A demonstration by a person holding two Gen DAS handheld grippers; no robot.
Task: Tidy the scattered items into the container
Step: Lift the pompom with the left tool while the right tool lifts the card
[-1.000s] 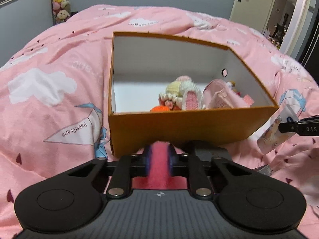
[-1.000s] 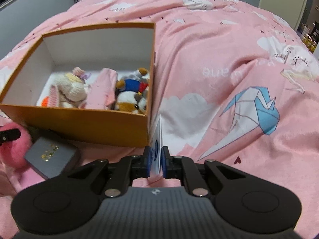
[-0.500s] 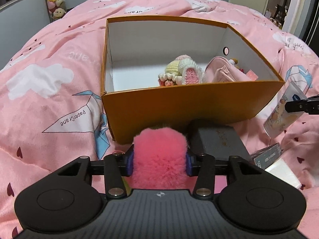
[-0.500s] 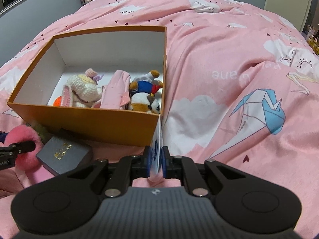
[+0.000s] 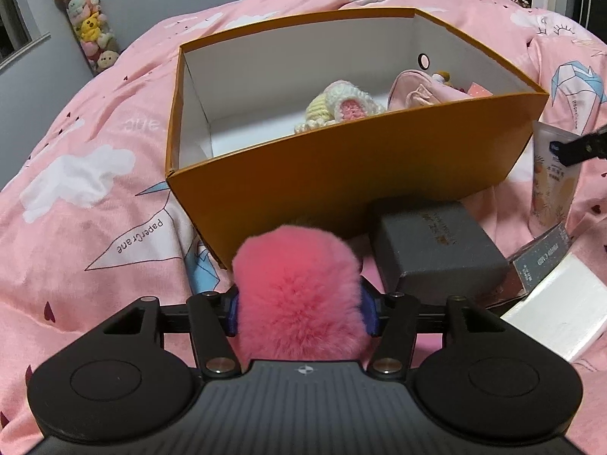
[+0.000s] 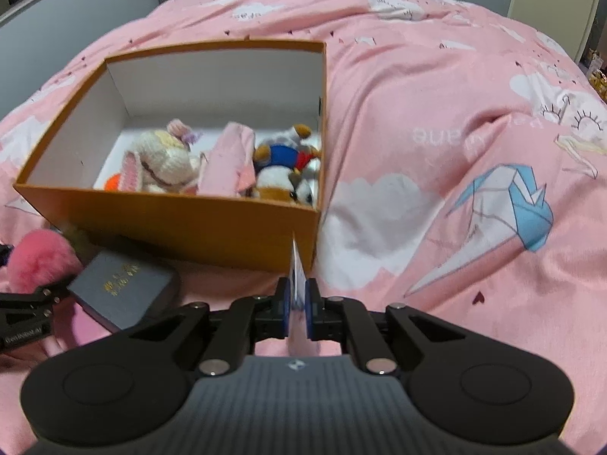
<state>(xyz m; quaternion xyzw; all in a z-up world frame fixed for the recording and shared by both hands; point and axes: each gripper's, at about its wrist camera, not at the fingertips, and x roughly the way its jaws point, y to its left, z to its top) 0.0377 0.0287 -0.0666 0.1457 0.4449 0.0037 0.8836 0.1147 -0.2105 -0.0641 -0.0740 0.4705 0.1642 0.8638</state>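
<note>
The box (image 5: 341, 174) is kept open-topped for filling, while the pompom (image 5: 299, 288) sits between the opening left gripper (image 5: 299, 313) and a sachet (image 6: 297, 276) is pinched by the right gripper (image 6: 297, 305).

orange box (image 5: 341, 174) left half free, toys (image 6: 212, 159) crowd right, grey case (image 5: 436, 246) against front wall

Both wrist views are dim, lit by soft indoor light with a warm pinkish cast. The fisheye lens bends the pink cloud-printed bedspread (image 6: 436, 121) into a dome, and the corners fall off to black. The open orange cardboard box (image 5: 341, 174) has a shaded near wall and a brighter white inside. The fluffy pink pompom (image 5: 299, 295) is soft and out of focus close to the lens. The right view is slightly smeared throughout. No glare shows.
</note>
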